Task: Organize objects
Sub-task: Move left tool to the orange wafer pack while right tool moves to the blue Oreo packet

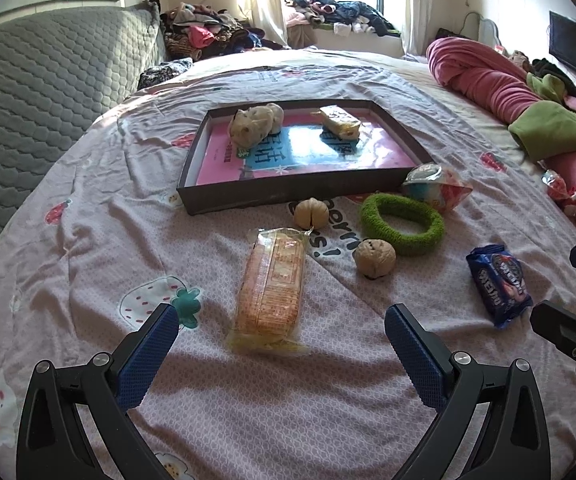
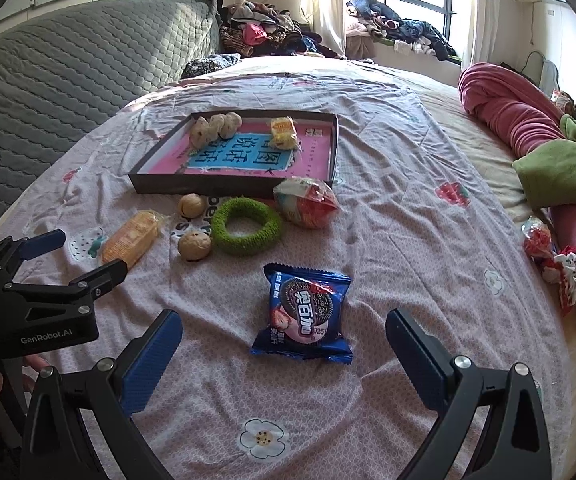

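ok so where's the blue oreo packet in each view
Left wrist: the blue foil oreo packet lies at the right, beside the fuzzy green ring, apart from it.
Right wrist: the packet lies centre-low, ahead of the open right gripper.
Shared landmark: the shallow dark cardboard tray with the pink-and-blue book inside.

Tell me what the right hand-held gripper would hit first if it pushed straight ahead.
Probably the blue cookie packet: it lies on the bedsheet straight ahead of the open right hand-held gripper, centred between its fingers. Depth is hard to judge.
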### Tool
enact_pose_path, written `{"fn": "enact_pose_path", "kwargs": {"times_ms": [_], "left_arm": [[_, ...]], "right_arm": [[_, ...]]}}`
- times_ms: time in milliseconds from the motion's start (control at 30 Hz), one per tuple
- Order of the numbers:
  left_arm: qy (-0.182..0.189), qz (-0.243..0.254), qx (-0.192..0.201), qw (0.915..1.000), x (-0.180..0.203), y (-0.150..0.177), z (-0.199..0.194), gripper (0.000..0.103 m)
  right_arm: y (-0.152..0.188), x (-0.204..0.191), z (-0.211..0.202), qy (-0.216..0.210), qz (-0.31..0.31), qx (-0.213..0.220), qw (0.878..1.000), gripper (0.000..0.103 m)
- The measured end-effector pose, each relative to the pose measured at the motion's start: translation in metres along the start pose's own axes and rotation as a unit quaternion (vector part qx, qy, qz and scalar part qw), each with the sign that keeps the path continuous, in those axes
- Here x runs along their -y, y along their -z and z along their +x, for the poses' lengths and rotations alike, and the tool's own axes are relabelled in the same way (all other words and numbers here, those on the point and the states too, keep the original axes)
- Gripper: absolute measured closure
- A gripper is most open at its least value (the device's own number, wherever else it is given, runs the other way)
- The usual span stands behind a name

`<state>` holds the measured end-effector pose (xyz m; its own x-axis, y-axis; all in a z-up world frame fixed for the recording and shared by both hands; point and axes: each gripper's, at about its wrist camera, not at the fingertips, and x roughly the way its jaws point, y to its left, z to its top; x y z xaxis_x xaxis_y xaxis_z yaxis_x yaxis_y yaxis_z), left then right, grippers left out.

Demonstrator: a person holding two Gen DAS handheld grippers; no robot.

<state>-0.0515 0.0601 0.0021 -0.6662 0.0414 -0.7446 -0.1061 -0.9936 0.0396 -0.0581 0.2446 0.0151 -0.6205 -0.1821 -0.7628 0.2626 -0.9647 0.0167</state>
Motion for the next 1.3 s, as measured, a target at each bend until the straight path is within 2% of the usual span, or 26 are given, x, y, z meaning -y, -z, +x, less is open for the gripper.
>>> {"fn": "enact_pose_path", "kwargs": {"times_ms": [833,1300], "left_arm": [[0.006,-0.008,-0.017,0.9998,-0.003,-0.003,0.042,0.000],[0.026,-0.021,-0.033,0.9989,-0.010,-0.006,0.067,0.000]], "right_arm": [[0.005,0.010,0.040,0.000,0.012,-0.031,0.999,0.000],[0.004,0.015,0.070,-0.007,0.025,-0.051,0.998,0.000]]}}
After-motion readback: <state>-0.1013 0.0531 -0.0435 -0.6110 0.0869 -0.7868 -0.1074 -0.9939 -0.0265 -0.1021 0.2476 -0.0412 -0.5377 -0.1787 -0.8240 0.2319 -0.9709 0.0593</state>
